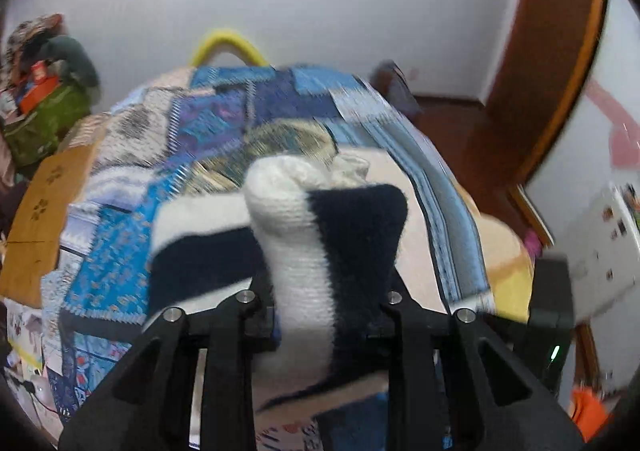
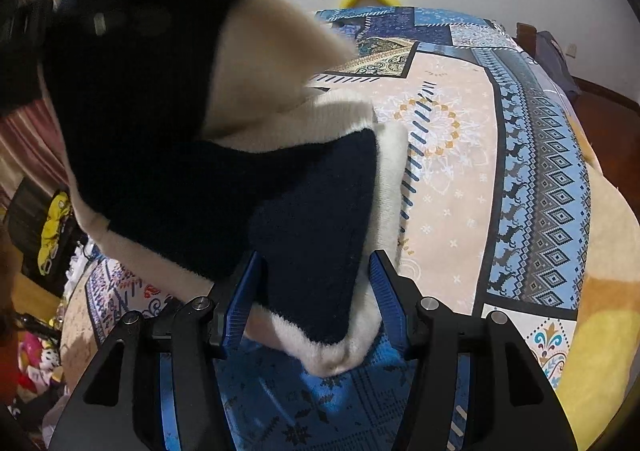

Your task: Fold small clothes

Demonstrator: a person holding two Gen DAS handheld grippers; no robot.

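A small knitted garment in navy and cream (image 1: pixel 312 235) is lifted above a bed with a blue patchwork cover (image 1: pixel 120 259). My left gripper (image 1: pixel 320 299) is shut on a cream and navy fold of it, and the cloth hides the fingertips. In the right wrist view the same garment (image 2: pixel 224 155) hangs in front of the camera. My right gripper (image 2: pixel 316 283) has a navy and cream corner between its blue pads (image 2: pixel 386 291), which stand wide apart; whether they pinch the cloth is unclear.
The bed cover (image 2: pixel 480 179) fills the right wrist view, with a yellow blanket (image 2: pixel 600 331) at its right. A wooden board (image 1: pixel 36 219) and a cluttered pile (image 1: pixel 40 91) lie left of the bed. A wooden door frame (image 1: pixel 560 51) stands at the right.
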